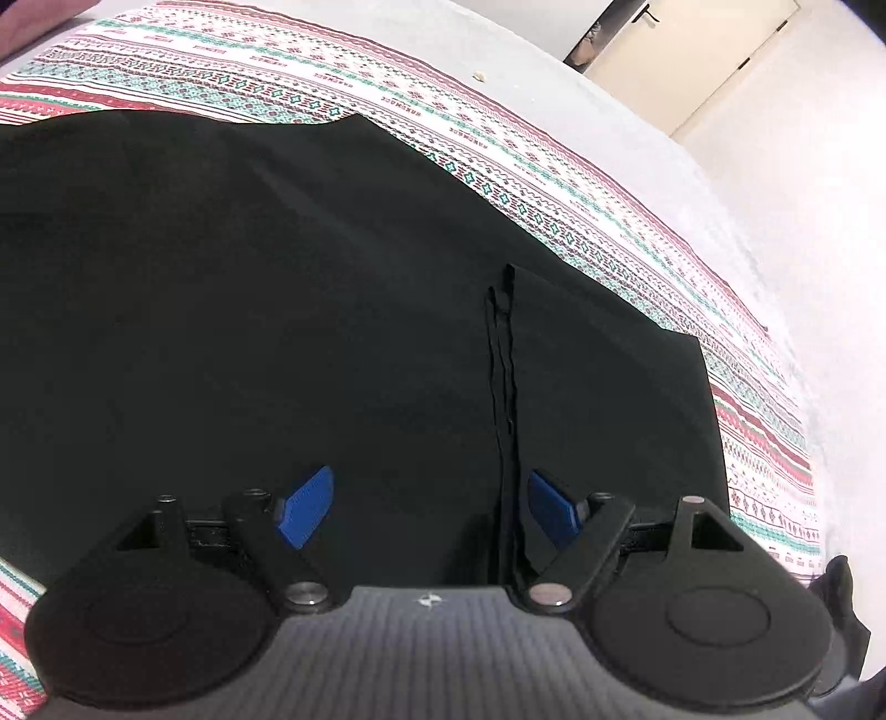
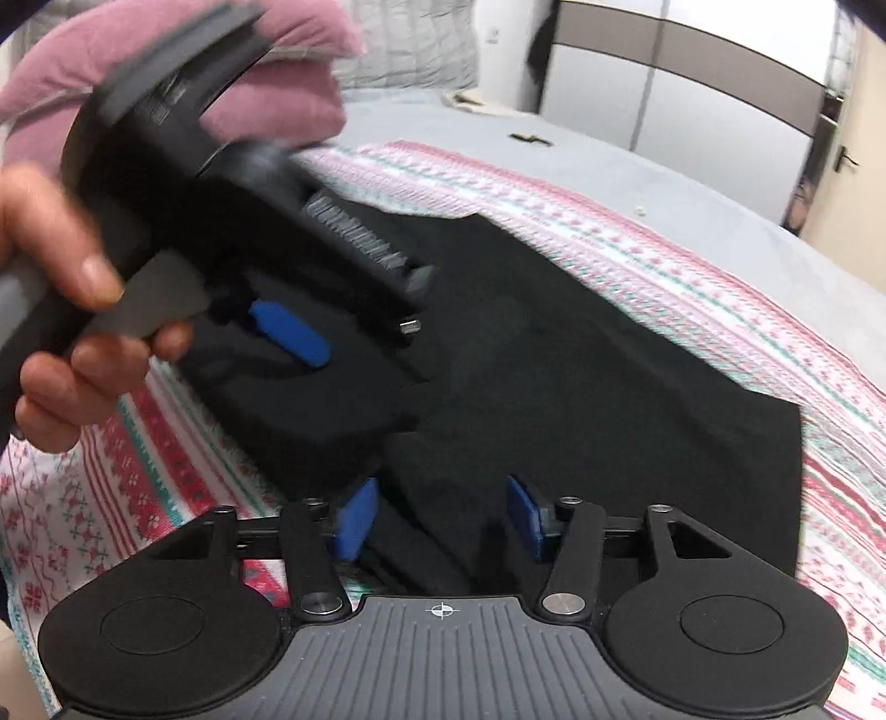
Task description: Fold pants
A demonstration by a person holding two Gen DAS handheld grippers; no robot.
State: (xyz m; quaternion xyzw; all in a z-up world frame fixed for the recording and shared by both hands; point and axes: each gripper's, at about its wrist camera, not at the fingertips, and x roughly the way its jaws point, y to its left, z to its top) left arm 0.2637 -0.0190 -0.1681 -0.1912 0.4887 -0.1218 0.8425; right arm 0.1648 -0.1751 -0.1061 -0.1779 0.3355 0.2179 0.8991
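Black pants [image 1: 277, 310] lie spread flat on a patterned red, white and teal cloth [image 1: 343, 72]. A folded seam edge [image 1: 506, 387] runs up from near the right finger. My left gripper [image 1: 429, 507] is open just above the pants, blue pads apart, holding nothing. In the right wrist view the pants [image 2: 581, 387] fill the middle. My right gripper [image 2: 440, 518] is open over their near edge, empty. The left gripper also shows in the right wrist view [image 2: 266, 277], blurred, held in a hand at upper left over the pants.
The cloth covers a grey bed [image 2: 720, 183]. A pink pillow [image 2: 288, 83] lies at the back left. A wardrobe [image 2: 681, 83] and a door [image 1: 692, 50] stand beyond the bed. A small dark item [image 2: 529, 138] lies on the sheet.
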